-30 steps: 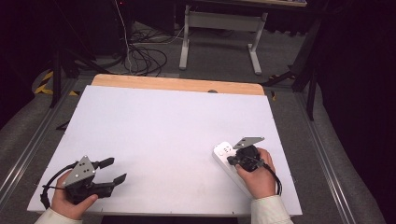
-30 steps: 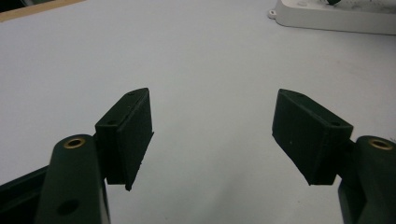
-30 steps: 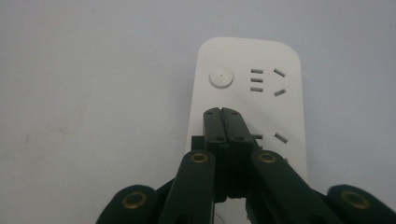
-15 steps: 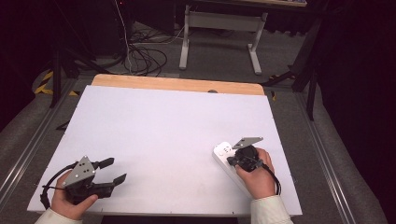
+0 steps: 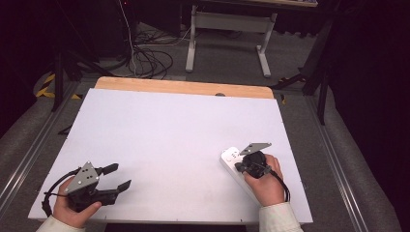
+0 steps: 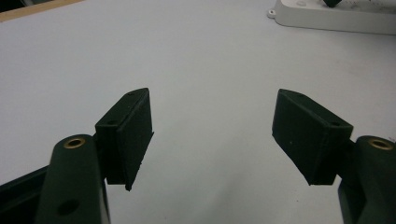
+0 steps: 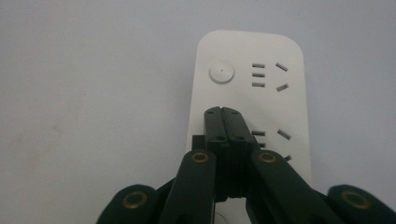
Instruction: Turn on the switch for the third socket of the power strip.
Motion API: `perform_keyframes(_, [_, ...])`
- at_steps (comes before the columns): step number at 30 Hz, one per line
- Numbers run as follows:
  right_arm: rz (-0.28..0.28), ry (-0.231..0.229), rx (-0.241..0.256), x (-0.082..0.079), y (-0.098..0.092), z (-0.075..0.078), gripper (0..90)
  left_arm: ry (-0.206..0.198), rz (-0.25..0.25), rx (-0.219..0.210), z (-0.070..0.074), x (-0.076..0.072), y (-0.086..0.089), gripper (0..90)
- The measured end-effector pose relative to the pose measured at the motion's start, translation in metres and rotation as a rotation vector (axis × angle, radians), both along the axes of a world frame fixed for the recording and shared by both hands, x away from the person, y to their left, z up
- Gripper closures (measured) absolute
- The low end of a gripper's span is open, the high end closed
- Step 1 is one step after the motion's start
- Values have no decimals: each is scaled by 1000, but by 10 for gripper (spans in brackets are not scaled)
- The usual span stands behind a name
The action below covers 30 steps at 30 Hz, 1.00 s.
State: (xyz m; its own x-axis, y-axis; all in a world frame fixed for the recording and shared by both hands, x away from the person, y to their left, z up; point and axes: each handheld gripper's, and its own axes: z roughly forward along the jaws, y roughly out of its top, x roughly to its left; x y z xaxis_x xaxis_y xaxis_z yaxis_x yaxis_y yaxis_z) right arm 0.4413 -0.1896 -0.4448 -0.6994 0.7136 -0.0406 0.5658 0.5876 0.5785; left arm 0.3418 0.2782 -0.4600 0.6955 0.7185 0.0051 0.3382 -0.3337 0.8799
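I hold my right gripper (image 7: 227, 112) over the white power strip (image 7: 261, 100), jaws pressed together on nothing, tips above its face below the round button (image 7: 221, 72). The strip lies near the desk's (image 5: 169, 125) right front corner. My left gripper (image 5: 116, 176), jaws spread wide, sits at the left front corner.
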Motion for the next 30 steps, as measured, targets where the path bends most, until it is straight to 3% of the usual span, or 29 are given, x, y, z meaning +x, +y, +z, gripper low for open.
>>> perform_keyframes(23, [-12, -6, 11, -1, -1, -2, 900, 1, 0, 0, 0, 0, 0, 293])
perform_keyframes(30, [-33, -50, 86, -5, -7, 4, 900, 3, 1, 2, 0, 0, 0, 293])
